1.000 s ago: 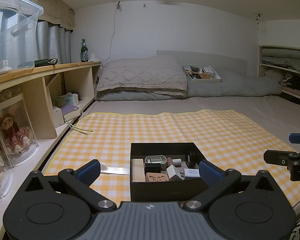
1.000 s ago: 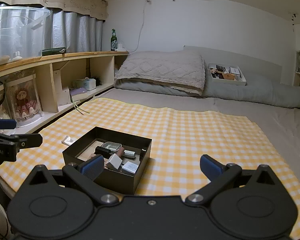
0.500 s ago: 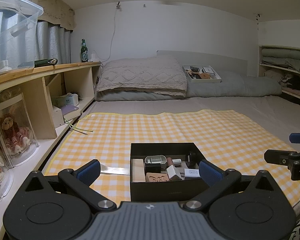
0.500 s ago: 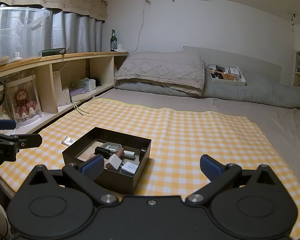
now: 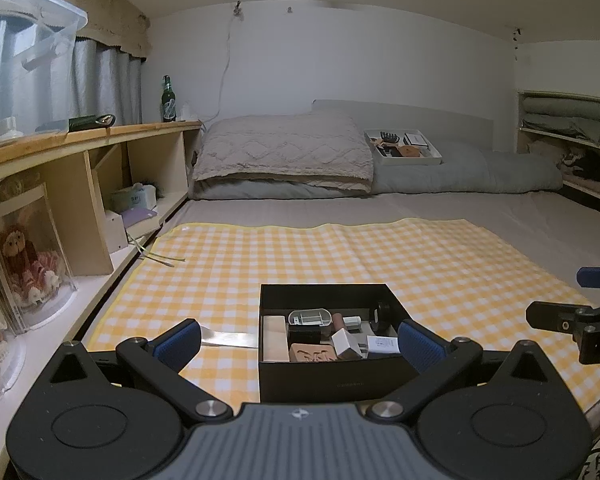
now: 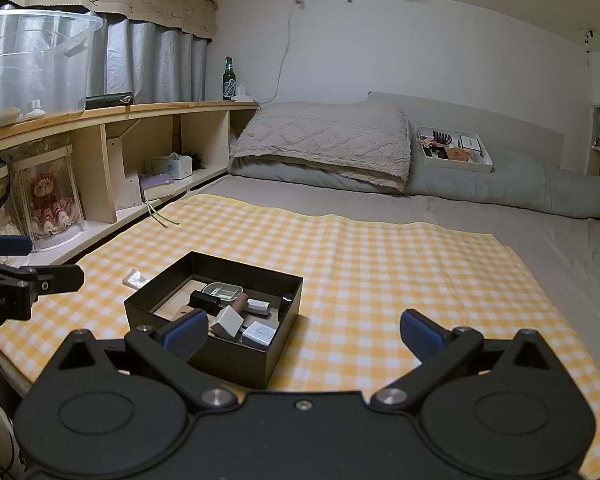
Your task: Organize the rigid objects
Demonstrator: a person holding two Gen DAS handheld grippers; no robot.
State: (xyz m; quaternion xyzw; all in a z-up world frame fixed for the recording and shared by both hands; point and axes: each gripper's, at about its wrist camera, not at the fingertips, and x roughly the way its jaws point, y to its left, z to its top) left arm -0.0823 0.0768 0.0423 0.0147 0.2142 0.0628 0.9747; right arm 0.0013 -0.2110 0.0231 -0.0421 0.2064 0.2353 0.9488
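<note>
Nothing is shifting since the frames before: I am keeping my left gripper point(image 5: 298, 340) and my right gripper point(image 6: 302, 330) low over the yellow checked cloth point(image 5: 320, 252), both with fingers spread wide apart and gripping nothing. The black box point(image 5: 332, 376) is sitting lower centre in the left view, square-on, its long axis running left to right, holding small items; it is lying angled at lower left in the right view.

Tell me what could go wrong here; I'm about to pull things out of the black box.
The items in the black box lie packed together, so open fingers closing on the white cube may catch its neighbours. The box sits on soft bedding under the checked cloth, so pressing down could tip it.
</note>
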